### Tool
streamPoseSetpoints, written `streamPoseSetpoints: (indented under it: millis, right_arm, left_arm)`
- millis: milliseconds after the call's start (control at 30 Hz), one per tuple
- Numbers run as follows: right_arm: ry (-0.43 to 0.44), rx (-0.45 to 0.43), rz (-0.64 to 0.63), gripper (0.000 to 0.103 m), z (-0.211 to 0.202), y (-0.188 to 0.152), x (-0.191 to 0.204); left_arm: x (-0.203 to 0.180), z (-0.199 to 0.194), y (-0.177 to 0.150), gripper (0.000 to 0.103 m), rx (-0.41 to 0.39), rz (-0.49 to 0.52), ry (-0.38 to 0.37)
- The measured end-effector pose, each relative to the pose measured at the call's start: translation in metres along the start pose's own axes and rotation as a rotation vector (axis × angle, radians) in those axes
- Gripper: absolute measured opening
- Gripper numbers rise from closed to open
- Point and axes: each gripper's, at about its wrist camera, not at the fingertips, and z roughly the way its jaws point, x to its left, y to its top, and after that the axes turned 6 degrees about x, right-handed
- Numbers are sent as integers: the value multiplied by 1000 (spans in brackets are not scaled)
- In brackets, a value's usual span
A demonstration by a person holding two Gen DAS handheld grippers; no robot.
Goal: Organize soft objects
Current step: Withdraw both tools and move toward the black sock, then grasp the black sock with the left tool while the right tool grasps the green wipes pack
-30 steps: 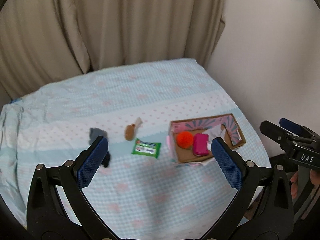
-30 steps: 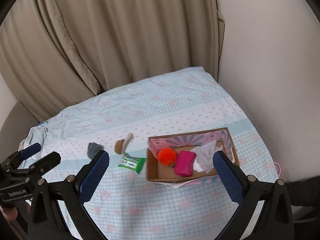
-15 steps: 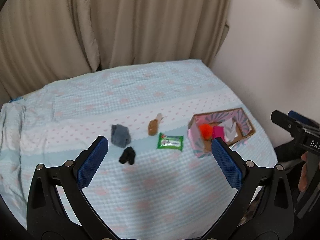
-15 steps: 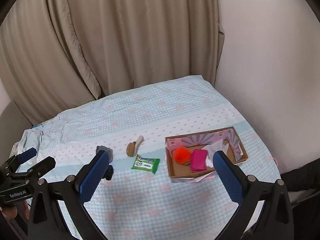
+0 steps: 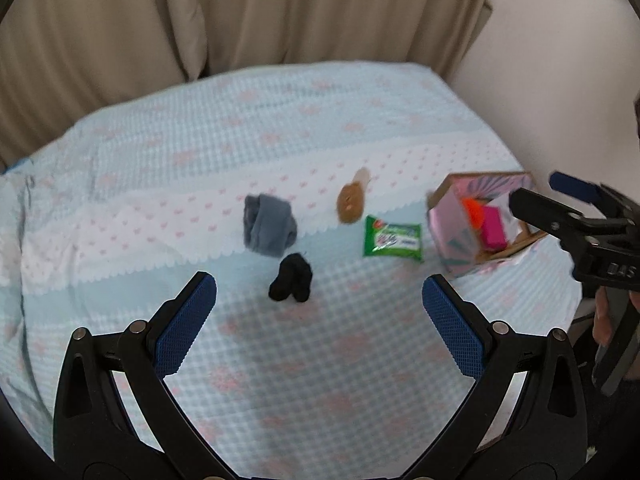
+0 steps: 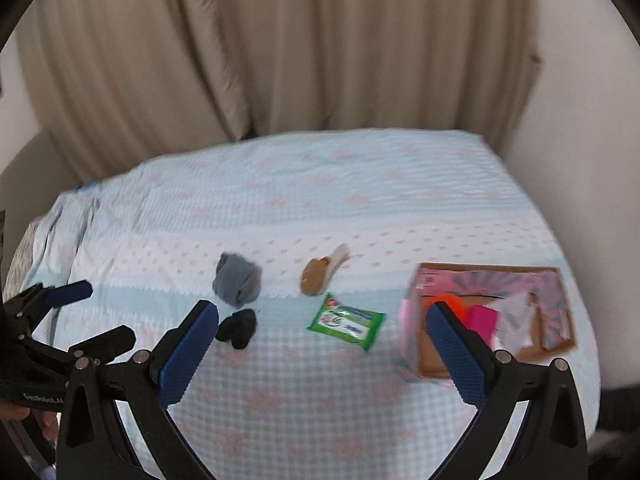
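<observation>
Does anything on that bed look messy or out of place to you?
Yes. Four soft things lie loose outside the cardboard box: a grey sock, a black sock, a brown toy and a green tissue pack. Nothing looks spilled or damaged.

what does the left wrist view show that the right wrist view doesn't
Only the left wrist view: the right tool from outside, at the right edge, open, past the cardboard box, and the box's patterned outer side wall.

Only the right wrist view: the left tool from outside, at the left edge, open, and a white crumpled item inside the box.

Both: the checked bedspread, grey sock, black sock, brown plush, green wipes pack, and an orange pompom and pink item in the box.
</observation>
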Motion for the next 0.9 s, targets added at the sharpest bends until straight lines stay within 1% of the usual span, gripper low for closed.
streamPoseSetpoints:
  millis: [100,233,333,467,533,600,733,833,900]
  right_arm:
    - [-14,61,-77,103,49,2,5]
    - [4,136,-160,103,112,-3,6]
    - [-10,195,-227,103,153,-8,2]
    - [-22,269,-333,103,199,-12,-3]
    - [-23,314,-404,103,219,-14,-2]
    - [-23,369,-451,103,240,-15,-3]
    - [-5,448,-533,103,270,-19,-2]
    - [-10,516,-619,103,289,-24,1]
    - [-15,553,-669,99,300,-26,2]
  left_arm:
    - [10,38,-3,102,44,-18,-4]
    - [20,81,-8,102,69,-38,-10]
    - [26,112,-8,102,89,-35,-2]
    - [29,148,-7,101,117,-33,-13]
    - [30,170,-7,98,144,-30,-12]
    - [31,187,-8,93,168,-26,-14]
    - [30,218,-13,92,208,-21,-19]
    - [30,235,-16,92,223,2,-9]
    - [30,243,-18,92,231,5,-10]
